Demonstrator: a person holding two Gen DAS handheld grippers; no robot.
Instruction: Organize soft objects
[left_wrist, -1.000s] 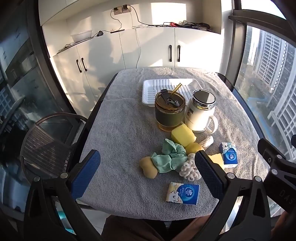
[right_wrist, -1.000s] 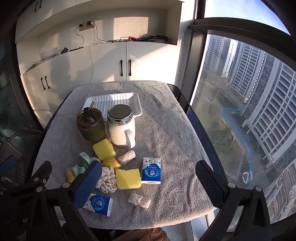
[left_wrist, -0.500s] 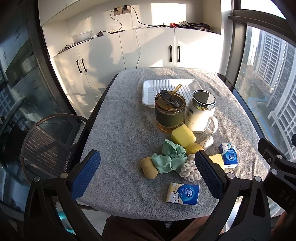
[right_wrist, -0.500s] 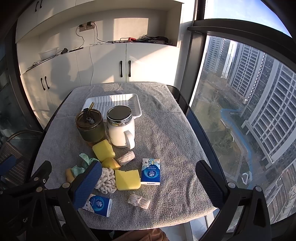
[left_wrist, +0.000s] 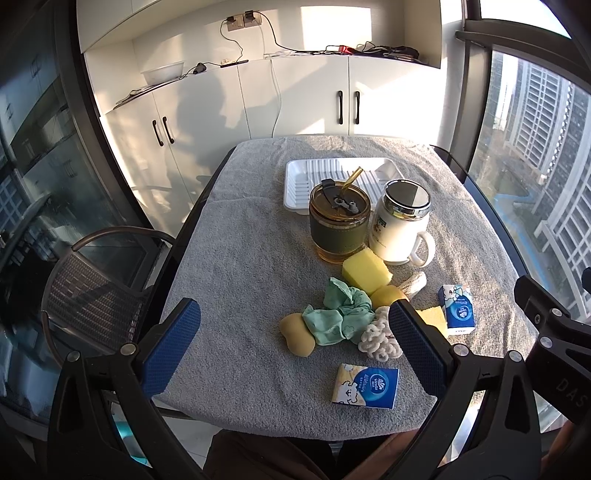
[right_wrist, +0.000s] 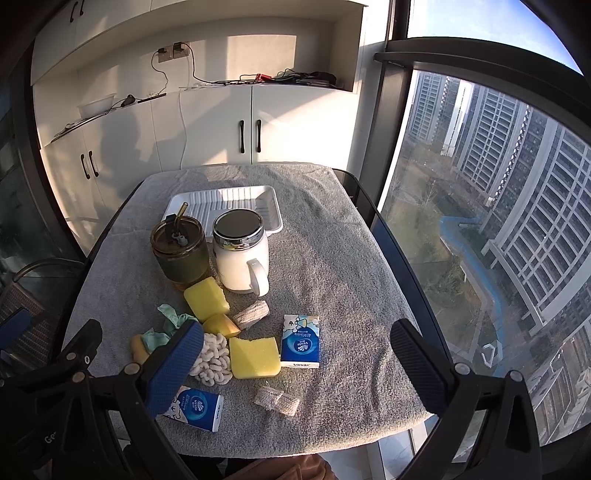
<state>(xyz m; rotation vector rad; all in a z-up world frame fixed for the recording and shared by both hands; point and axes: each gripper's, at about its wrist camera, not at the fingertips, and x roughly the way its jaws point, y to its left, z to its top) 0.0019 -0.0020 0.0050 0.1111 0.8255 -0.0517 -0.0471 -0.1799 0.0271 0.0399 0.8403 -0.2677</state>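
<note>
Soft things lie in a cluster near the table's front: a yellow sponge block (left_wrist: 365, 271), a flat yellow sponge (right_wrist: 254, 357), a green scrunchie (left_wrist: 338, 317), a white knitted scrunchie (right_wrist: 211, 360), two small yellow sponges (left_wrist: 296, 334) (right_wrist: 220, 325), two beige cloth rolls (right_wrist: 251, 314) (right_wrist: 277, 400) and two blue tissue packs (left_wrist: 365, 386) (right_wrist: 300, 341). A white ribbed tray (left_wrist: 341, 184) sits behind. My left gripper (left_wrist: 291, 349) is open above the front edge. My right gripper (right_wrist: 295, 365) is open above the tissue pack and sponge. Both are empty.
A green glass tumbler with a straw (left_wrist: 339, 227) and a white lidded mug (left_wrist: 400, 225) stand between the tray and the soft things. A grey towel (left_wrist: 243, 266) covers the table. A chair (left_wrist: 96, 284) is at the left; windows are at the right.
Both views have shifted slightly; the table items sit a little lower and nearer in the right wrist view. Nothing on the table has moved and both grippers stay open.
</note>
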